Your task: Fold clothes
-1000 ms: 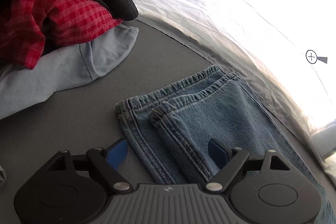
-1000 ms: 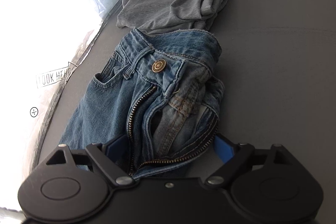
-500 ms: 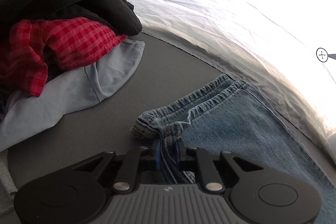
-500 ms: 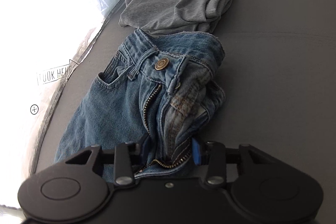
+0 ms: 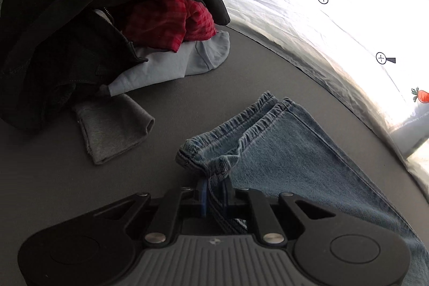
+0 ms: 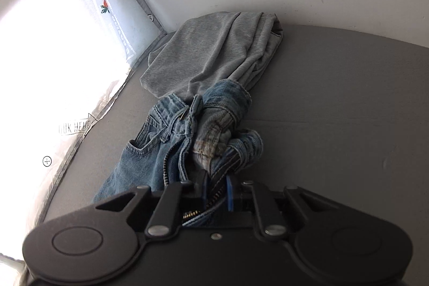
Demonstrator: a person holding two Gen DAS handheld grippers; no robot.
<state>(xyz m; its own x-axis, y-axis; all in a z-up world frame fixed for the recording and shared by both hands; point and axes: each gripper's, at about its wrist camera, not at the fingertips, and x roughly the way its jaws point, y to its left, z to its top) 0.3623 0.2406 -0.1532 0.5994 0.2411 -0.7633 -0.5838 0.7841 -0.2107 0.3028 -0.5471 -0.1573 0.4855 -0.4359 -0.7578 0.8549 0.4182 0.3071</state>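
Note:
Blue jeans point(image 5: 295, 152) lie along the grey table, folded lengthwise. In the left wrist view their leg hems bunch up where my left gripper point(image 5: 214, 195) is shut on them, lifted slightly off the surface. In the right wrist view the waistband end of the jeans point(image 6: 198, 136) is gathered and raised, zipper and front pocket showing, with my right gripper point(image 6: 217, 192) shut on the fly area. The denim between the two ends hangs toward the table's edge.
A pile of black point(image 5: 80, 4), red checked point(image 5: 171, 18) and light blue point(image 5: 174, 63) clothes sits left of the hems, with a grey sleeve point(image 5: 112, 125) sticking out. A folded grey garment point(image 6: 214, 52) lies beyond the waistband. A white sheet point(image 5: 335, 4) borders the table point(image 6: 335, 98).
Both grippers, open a second ago, closed on the jeans half a second ago. Since then both ends have been lifted, and the waistband has bunched up.

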